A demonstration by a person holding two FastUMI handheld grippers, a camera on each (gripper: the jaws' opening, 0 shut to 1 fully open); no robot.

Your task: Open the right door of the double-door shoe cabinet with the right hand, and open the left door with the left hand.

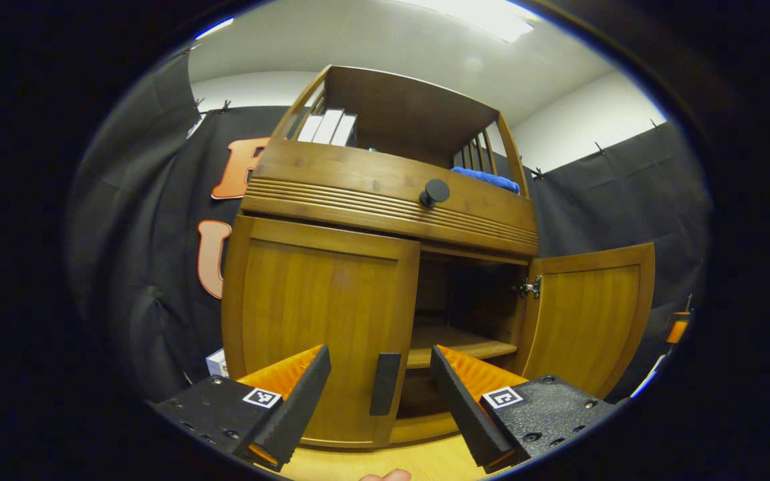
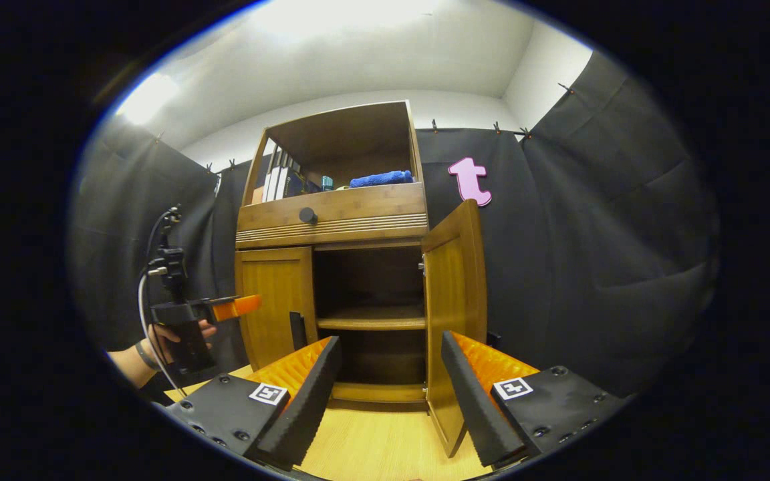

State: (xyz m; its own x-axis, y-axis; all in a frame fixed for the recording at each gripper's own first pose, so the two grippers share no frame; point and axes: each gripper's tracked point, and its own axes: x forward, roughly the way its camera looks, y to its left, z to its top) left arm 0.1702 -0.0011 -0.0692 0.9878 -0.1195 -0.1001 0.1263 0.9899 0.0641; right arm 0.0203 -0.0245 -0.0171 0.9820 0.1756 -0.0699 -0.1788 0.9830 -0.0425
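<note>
In the left gripper view, the left gripper (image 1: pixel 379 401) has its fingers spread apart around the left door's handle (image 1: pixel 385 383) at lower centre; the left door (image 1: pixel 318 321) is shut. Closing off-centre could slip off the handle.

In the right gripper view, the right gripper (image 2: pixel 390 394) is spread and empty, with the right door (image 2: pixel 455 314) open at centre right.

A folded blue towel (image 2: pixel 381 178) lies in the open top shelf, at about 12 o'clock in the right gripper view. White books (image 2: pixel 277 182) stand upright well apart at its 9 o'clock. A small white box (image 1: pixel 216 363) sits low at 8 o'clock in the left gripper view.
</note>
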